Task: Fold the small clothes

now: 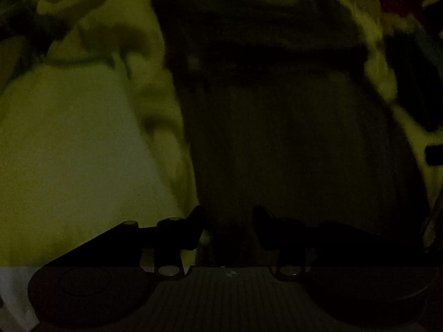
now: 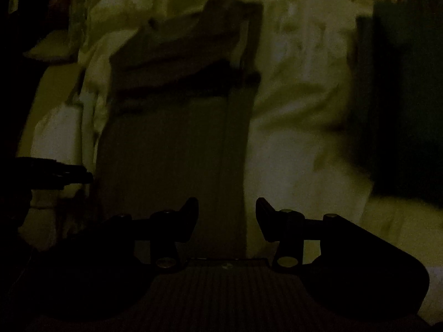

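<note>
Hovering over the dark garment (image 1: 290, 144), the left gripper (image 1: 228, 227) and right gripper (image 2: 227, 218) stand spread and empty; next comes picking an edge to fold.

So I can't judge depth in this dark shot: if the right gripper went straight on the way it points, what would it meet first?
Most likely the dark garment spread on the pale sheet. The right gripper is open with nothing between its jaws, and the cloth fills the view ahead. Depth is unclear.
</note>
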The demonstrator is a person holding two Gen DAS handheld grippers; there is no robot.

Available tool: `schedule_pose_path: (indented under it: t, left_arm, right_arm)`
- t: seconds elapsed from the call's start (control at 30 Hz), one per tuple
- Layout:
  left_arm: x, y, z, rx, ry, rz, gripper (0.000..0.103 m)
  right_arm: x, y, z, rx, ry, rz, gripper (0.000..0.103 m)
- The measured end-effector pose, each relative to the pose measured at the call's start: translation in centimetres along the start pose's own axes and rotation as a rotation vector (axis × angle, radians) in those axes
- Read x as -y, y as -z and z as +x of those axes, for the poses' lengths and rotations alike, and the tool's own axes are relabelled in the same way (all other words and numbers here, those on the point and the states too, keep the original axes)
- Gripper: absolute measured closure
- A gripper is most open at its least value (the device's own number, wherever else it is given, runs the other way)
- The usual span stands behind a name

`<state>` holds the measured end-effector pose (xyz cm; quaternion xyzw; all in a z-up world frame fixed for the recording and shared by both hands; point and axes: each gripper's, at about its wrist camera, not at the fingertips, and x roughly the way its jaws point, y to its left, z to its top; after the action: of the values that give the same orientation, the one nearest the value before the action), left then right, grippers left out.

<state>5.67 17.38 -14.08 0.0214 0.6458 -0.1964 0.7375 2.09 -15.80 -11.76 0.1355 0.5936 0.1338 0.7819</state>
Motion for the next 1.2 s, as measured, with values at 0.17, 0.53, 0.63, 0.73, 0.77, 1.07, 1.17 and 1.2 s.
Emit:
schedule_pose_path:
  t: [0.17, 0.53, 0.63, 0.73, 0.77, 1.07, 1.17, 1.2]
  left_arm:
    - [0.4, 2.5, 2.0, -0.082, -0.017, 0.038, 0.000]
    - [1.5, 3.7, 6.2, -0.198, -0.016, 0.089, 0.010]
    - [1.2, 3.6, 6.0, -0.208, 0.005, 0.096, 0.032]
    - [0.0, 2.9, 4.8, -0.194, 0.134, 0.050, 0.038]
    - [0.2, 2.7, 4.5, -0.185, 0.140, 0.052, 0.038]
    - [-0.5, 1.7, 0.6, -0.058, 0.217, -0.050, 0.039]
    - [-1.8, 0.3, -1.4, 0.006, 0.242, -0.091, 0.039]
    - [-2.4, -0.7, -2.0, 0.024, 0.245, -0.110, 0.039]
  right_arm:
    - [0.1, 2.8, 0.9, -0.061, -0.018, 0.019, 0.053]
    - [-0.1, 6.0, 1.4, -0.114, 0.054, 0.027, 0.056]
    - [0.4, 6.3, 1.8, -0.140, 0.045, 0.057, 0.057]
    - [0.2, 6.4, 2.6, -0.179, 0.015, 0.046, 0.078]
    - [0.0, 6.3, 2.8, -0.187, 0.002, 0.038, 0.087]
    - [0.6, 4.6, 0.6, -0.123, -0.094, 0.134, 0.096]
    - [1.4, 3.0, -0.9, -0.069, -0.164, 0.215, 0.096]
    - [1.7, 2.4, -1.2, -0.054, -0.185, 0.245, 0.096]
